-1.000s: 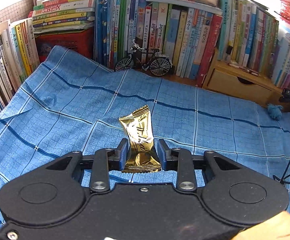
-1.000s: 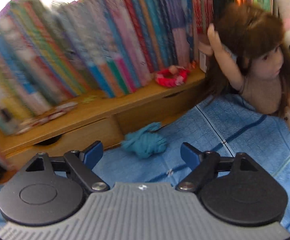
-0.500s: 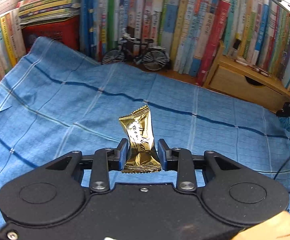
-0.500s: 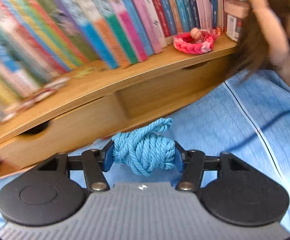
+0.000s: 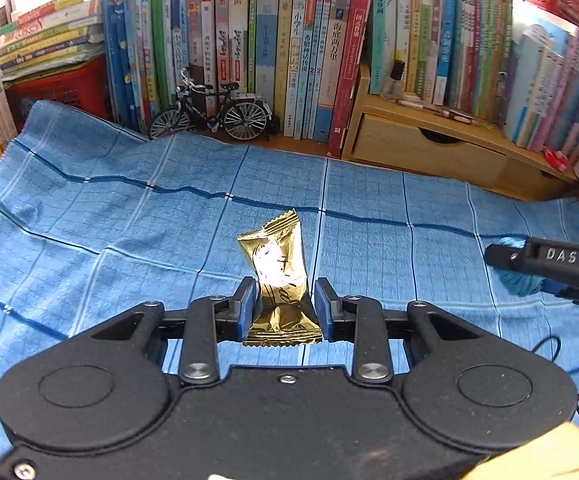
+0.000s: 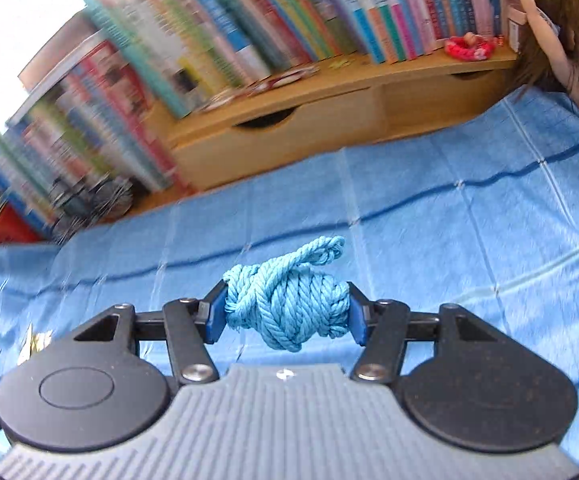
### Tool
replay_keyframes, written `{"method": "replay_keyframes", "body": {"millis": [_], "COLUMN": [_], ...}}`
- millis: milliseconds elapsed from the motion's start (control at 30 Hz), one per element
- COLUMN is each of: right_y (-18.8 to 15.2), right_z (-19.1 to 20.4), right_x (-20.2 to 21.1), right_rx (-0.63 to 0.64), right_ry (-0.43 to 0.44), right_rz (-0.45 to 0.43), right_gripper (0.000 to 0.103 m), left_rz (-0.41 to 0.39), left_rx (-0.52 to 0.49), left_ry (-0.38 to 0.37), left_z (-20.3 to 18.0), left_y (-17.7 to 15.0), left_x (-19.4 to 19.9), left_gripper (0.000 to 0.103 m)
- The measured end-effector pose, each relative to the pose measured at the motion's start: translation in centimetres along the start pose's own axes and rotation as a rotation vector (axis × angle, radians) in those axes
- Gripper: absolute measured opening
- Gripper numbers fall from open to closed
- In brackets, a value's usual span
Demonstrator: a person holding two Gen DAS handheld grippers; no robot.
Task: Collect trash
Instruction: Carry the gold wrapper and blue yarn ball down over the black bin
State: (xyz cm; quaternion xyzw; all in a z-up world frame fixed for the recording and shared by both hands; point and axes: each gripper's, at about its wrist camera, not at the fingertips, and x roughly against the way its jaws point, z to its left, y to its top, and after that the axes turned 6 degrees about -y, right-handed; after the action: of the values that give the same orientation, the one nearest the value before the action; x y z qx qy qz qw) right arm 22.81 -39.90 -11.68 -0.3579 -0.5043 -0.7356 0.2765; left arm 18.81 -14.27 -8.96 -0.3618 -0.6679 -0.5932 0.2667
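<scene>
A gold foil candy wrapper [image 5: 277, 264] stands upright between the blue pads of my left gripper [image 5: 285, 300], which is shut on its lower half above the blue checked cloth [image 5: 129, 220]. A knotted bundle of light blue rope [image 6: 289, 304] is clamped sideways in my right gripper [image 6: 287, 312], both pads pressing on its ends, and it hangs clear of the cloth. In the left wrist view the right gripper [image 5: 545, 264] comes in from the right edge with the rope bundle [image 5: 517, 280] partly hidden behind its finger.
Upright books line the back. A model bicycle [image 5: 213, 114] stands before them, a red crate [image 5: 61, 88] at the far left, a wooden drawer shelf [image 5: 429, 148] at the back right. A doll [image 6: 577, 52] leans at the cloth's far right.
My right gripper closed on the blue rope bundle by the drawer shelf, lifted it and swung left over the cloth. My left gripper moved right a little, wrapper still held.
</scene>
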Motion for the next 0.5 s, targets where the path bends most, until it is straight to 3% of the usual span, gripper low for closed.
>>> {"method": "replay_keyframes", "body": {"millis": [500], "right_y": [-8.8], "right_z": [8.5], "right_x": [8.9], "right_rx": [0.191], "right_ry": [0.114], "right_rz": [0.001], "right_gripper": [0.062], "left_rz": [-0.044], "left_rx": [0.086], "left_ry": [0.067], "left_z": [6.5], "left_y": [-9.4], "left_x": [12.8], "left_gripper": [0.03]}}
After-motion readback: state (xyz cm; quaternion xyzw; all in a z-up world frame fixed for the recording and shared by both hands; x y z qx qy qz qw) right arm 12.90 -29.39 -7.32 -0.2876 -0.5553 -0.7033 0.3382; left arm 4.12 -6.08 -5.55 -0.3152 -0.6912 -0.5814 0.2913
